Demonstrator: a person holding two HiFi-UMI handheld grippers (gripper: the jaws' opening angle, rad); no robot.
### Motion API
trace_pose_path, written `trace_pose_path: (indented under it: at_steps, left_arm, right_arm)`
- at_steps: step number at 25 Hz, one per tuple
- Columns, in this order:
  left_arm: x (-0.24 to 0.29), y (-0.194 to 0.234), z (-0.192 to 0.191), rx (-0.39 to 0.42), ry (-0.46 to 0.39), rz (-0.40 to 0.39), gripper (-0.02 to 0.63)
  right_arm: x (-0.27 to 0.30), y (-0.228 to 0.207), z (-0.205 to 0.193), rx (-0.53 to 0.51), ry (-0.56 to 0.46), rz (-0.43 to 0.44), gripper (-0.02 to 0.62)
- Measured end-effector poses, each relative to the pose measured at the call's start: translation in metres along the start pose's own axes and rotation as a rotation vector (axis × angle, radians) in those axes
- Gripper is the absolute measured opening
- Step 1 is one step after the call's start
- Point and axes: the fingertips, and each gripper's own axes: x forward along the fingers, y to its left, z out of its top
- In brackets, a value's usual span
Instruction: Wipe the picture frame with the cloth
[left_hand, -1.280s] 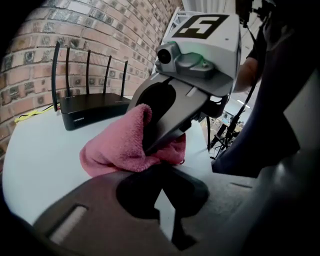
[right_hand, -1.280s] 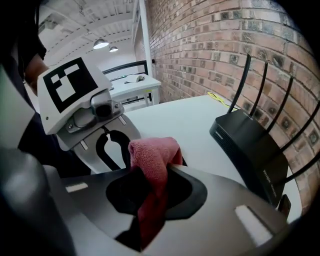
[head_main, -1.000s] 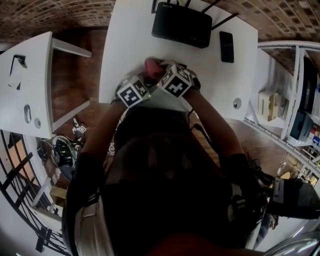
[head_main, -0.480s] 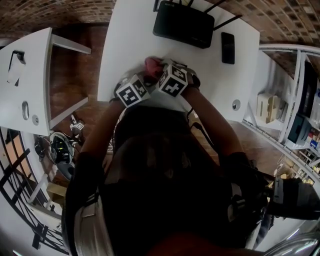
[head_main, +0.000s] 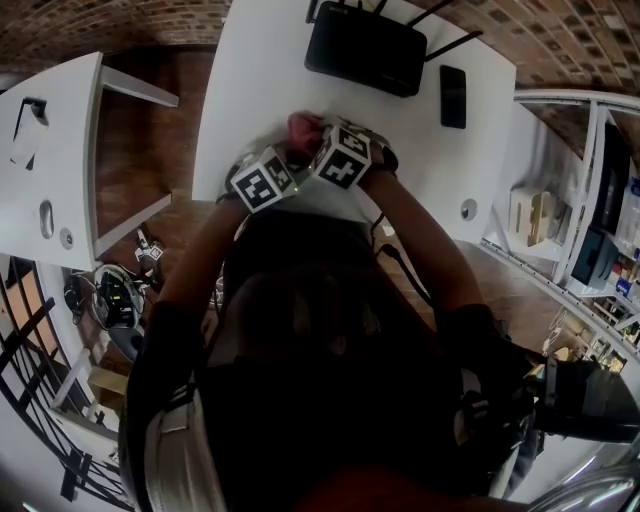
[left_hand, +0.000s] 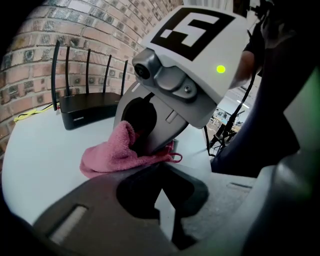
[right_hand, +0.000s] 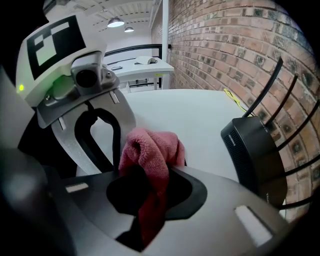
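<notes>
Brick runs behind a white table (head_main: 250, 100). At its near edge, about six o'clock, both forearms come together, the marker cubes side by side. The left gripper (left_hand: 160, 170) slants gently down, its jaws clenched tight with nothing I can see in them. Just beside it the right gripper (right_hand: 160, 172) points steeply down, grasping the pink cloth (right_hand: 152, 150), which bunches on the table. I can't pick out the frame. A router (head_main: 365, 48) sits at twelve o'clock and a phone (head_main: 453, 95) at one.
</notes>
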Motion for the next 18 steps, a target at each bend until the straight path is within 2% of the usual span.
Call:
trace_pose_path:
  at_steps: [11, 18]
  left_arm:
    - [-0.0002, -0.0010, -0.0005, 0.024, -0.013, 0.026, 0.002]
    - [0.0012, 0.0004, 0.0008, 0.009, -0.011, 0.026, 0.002]
  right_arm:
    - [-0.0001, 0.0011, -0.0007, -0.001, 0.007, -0.014, 0.057]
    - [-0.0017, -0.0026, 0.0014, 0.001, 0.012, -0.025, 0.057]
